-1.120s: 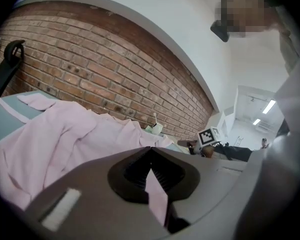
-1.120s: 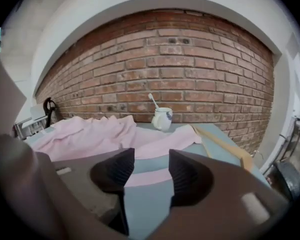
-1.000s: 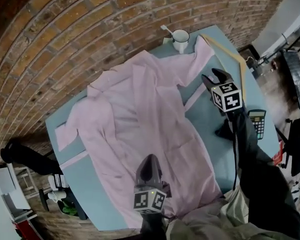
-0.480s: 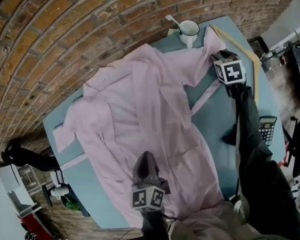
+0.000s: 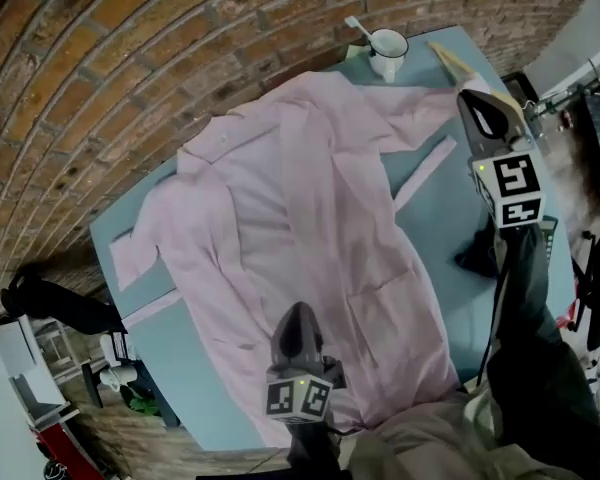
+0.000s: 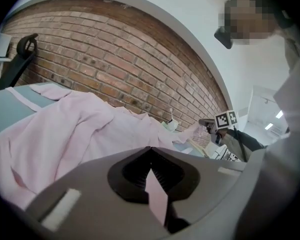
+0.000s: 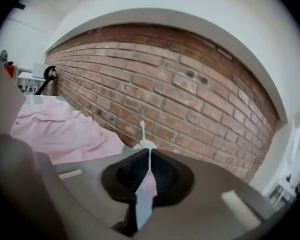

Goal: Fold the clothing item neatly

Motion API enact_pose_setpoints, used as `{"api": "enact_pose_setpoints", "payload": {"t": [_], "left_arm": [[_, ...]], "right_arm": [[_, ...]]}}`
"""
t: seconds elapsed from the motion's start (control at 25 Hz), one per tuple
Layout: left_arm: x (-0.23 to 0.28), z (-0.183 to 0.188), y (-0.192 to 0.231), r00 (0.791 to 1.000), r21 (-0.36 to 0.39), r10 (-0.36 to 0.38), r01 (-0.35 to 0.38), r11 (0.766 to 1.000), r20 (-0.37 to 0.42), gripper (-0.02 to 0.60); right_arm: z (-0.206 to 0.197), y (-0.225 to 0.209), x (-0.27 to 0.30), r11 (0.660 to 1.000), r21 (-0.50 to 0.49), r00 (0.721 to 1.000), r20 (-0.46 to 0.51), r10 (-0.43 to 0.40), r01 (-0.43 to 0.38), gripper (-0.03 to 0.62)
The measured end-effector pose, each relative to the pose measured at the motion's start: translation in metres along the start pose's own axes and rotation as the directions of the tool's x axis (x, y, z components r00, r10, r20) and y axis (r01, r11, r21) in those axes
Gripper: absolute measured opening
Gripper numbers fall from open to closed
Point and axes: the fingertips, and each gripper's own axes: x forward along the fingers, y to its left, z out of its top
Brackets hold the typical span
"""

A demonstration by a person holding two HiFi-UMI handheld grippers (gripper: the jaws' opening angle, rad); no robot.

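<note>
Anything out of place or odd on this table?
Nothing spilled or damaged. The pink garment lies askew and wrinkled across the table, and a mug with a spoon stands close by its far sleeve, where a tug might catch it.

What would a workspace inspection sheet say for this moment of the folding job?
Surface: blue table, mostly covered.
Job's things: pink garment spread flat, sleeves out.
Clutter: white mug with spoon, wooden strip, dark object near the right edge.
Grippers: left claw shut on the garment's near edge; right claw closing on a sleeve end, fabric between its jaws.
Cables: thin lead, seemingly trailing from the right claw.
Surroundings: brick wall.
</note>
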Motion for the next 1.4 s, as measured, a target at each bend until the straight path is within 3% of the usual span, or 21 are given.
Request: {"api": "enact_pose_setpoints", "payload": {"t": [0.08,0.12,0.24,0.28,0.32,0.44,0.52,0.6,0.68,0.84,1.0,1.12,1.2,1.32,1.4], "left_arm": [[-0.013,0.006,0.008,1.0,-0.008,-0.019,0.019,1.0,0.012,0.008],[-0.021,0.01,0.012,1.0,-0.013,-0.023,0.023,1.0,0.022,0.008],[-0.042,0.028,0.031,0.998,-0.024,-0.015,0.017,1.0,0.063,0.008],[-0.048,0.034,0.038,0.997,-0.027,-0.01,0.012,1.0,0.076,0.008],[-0.054,0.039,0.046,0.996,-0.03,-0.005,0.007,1.0,0.09,0.008],[-0.069,0.053,0.082,0.992,-0.037,0.03,-0.026,0.999,0.124,0.008],[-0.076,0.058,0.115,0.988,-0.05,0.08,-0.074,0.996,0.131,0.008],[-0.081,0.063,0.152,0.98,-0.084,0.162,-0.152,0.985,0.117,0.008],[-0.086,0.073,0.191,0.963,-0.112,0.249,-0.238,0.965,0.1,0.008],[-0.085,0.098,0.264,0.926,-0.147,0.371,-0.359,0.922,0.069,0.008],[-0.067,0.115,0.317,0.889,-0.139,0.456,-0.449,0.883,0.028,0.008],[-0.051,0.131,0.356,0.859,-0.172,0.511,-0.5,0.849,0.025,0.011],[-0.035,0.136,0.38,0.856,-0.214,0.517,-0.504,0.837,0.004,0.119],[-0.014,0.139,0.414,0.862,-0.338,0.505,-0.486,0.806,-0.036,0.354],[-0.005,0.145,0.439,0.85,-0.404,0.523,-0.499,0.767,-0.056,0.379]], "right_arm": [[0.062,0.053,-0.026,0.968,-0.239,0.994,0.065,0.091,-0.073,0.014],[0.087,0.097,-0.037,0.918,-0.374,0.982,0.077,0.17,-0.13,0.014],[0.114,0.244,-0.06,0.697,-0.681,0.916,0.099,0.389,-0.222,0.016],[0.11,0.278,-0.068,0.65,-0.728,0.9,0.109,0.422,-0.216,0.036],[0.104,0.301,-0.078,0.632,-0.745,0.888,0.123,0.443,-0.212,0.052],[0.079,0.327,-0.103,0.68,-0.679,0.874,0.114,0.472,-0.278,0.09],[0.057,0.334,-0.112,0.7,-0.617,0.878,0.031,0.478,-0.359,0.091],[0.035,0.341,-0.122,0.694,-0.567,0.866,-0.074,0.495,-0.445,0.0],[0.027,0.349,-0.134,0.709,-0.486,0.842,-0.119,0.526,-0.512,0.0],[0.036,0.37,-0.137,0.755,-0.333,0.816,-0.092,0.57,-0.565,0.0],[0.041,0.394,-0.123,0.748,-0.273,0.788,-0.064,0.613,-0.604,0.0],[0.042,0.406,-0.112,0.742,-0.267,0.779,-0.055,0.625,-0.615,0.0],[0.041,0.411,-0.106,0.737,-0.27,0.775,-0.063,0.629,-0.62,0.0],[0.036,0.419,-0.101,0.722,-0.278,0.765,-0.087,0.638,-0.634,0.001],[0.033,0.423,-0.099,0.715,-0.284,0.762,-0.106,0.638,-0.639,0.0]]}}
